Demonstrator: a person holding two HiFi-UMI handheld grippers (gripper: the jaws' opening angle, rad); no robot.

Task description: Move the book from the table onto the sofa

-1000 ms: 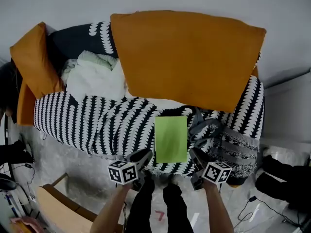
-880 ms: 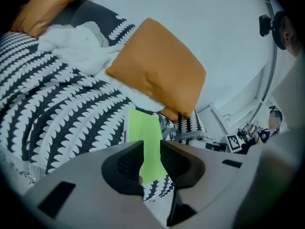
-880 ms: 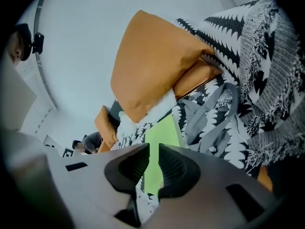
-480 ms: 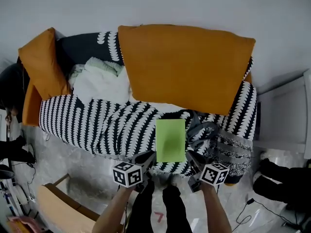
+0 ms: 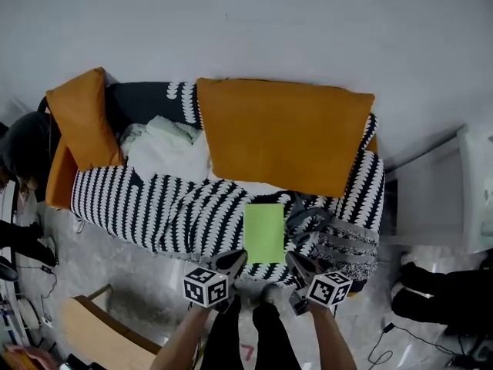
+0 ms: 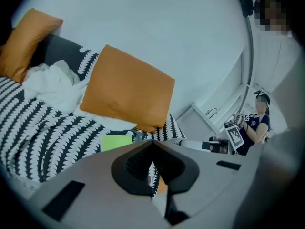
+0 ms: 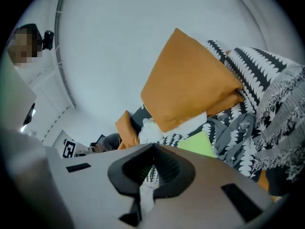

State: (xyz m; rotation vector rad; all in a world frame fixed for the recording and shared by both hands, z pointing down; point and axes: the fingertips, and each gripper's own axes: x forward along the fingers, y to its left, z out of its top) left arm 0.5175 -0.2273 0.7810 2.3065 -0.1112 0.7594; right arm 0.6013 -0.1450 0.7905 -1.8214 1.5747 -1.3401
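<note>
Head view: the flat green rectangular book [image 5: 263, 232] lies on the black-and-white patterned fabric sofa [image 5: 154, 206], near its front edge, with bare seat to its left. The left gripper [image 5: 233, 260] and right gripper [image 5: 297, 263] hang clear before that edge.

Left gripper view: jaws together, nothing between.

Right gripper view: jaws likewise together, empty.

Head view, 12 o'clock toward the wall. The book [image 5: 263, 233] is lying flat on the sofa [image 5: 154, 206] seat, near its front edge. The large cushion [image 5: 281, 133] is leaning on the backrest at the book's 12 o'clock. The crumpled cloth [image 5: 166, 146] is sitting at the book's 10 o'clock, and the small cushion [image 5: 83, 118] is standing beyond it at the sofa's end. The fringed throw [image 5: 339, 241] is draping just beside the book at 3 o'clock. The left gripper [image 5: 233, 260] and right gripper [image 5: 296, 261] are hanging off the front edge at the book's 7 and 5 o'clock, clear of it. The table corner [image 5: 92, 334] is showing well apart at 8 o'clock.
</note>
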